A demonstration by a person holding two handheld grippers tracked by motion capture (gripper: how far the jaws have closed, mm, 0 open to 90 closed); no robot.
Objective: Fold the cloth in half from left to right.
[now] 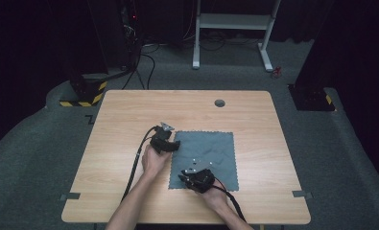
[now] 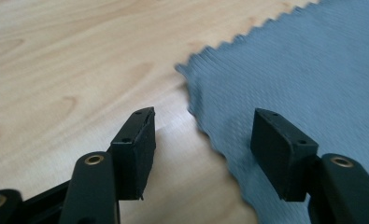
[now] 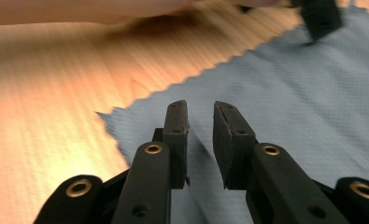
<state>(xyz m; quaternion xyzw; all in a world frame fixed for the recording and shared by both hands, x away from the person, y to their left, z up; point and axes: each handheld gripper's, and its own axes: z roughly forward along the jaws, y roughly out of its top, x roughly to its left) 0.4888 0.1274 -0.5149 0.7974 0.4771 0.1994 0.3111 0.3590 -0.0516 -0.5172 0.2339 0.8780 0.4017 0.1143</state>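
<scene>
Two grippers work over one wooden table (image 1: 129, 115) in the high view, each held in a person's hand. A grey-blue cloth (image 1: 216, 143) with pinked edges lies flat on the tabletop, right of centre and nearer the front edge than the back. The left gripper (image 1: 171, 145) sits at the cloth's left edge, near its back-left corner, with the left hand (image 1: 153, 160) behind it on bare wood. The right gripper (image 1: 184, 179) rests at the cloth's front-left corner, held by the right hand (image 1: 215, 197). A small round grommet (image 1: 219, 103) is set into the tabletop near the back edge.

From the left gripper view, the left gripper (image 2: 203, 140) has its jaws spread wide with nothing between them. They straddle the zigzag edge of the cloth (image 2: 313, 79): one jaw hangs over bare wood, the other over fabric. Whether either touches the surface I cannot tell.

From the right gripper view, the right gripper (image 3: 201, 140) has its jaws drawn close with a narrow gap left, and nothing is pinched between them. They sit low over the corner of the cloth (image 3: 289, 93), just inside its edge. One jaw of the left gripper (image 3: 320, 16) shows at the top, over the cloth's far edge, beside a blurred forearm (image 3: 79, 9).
</scene>
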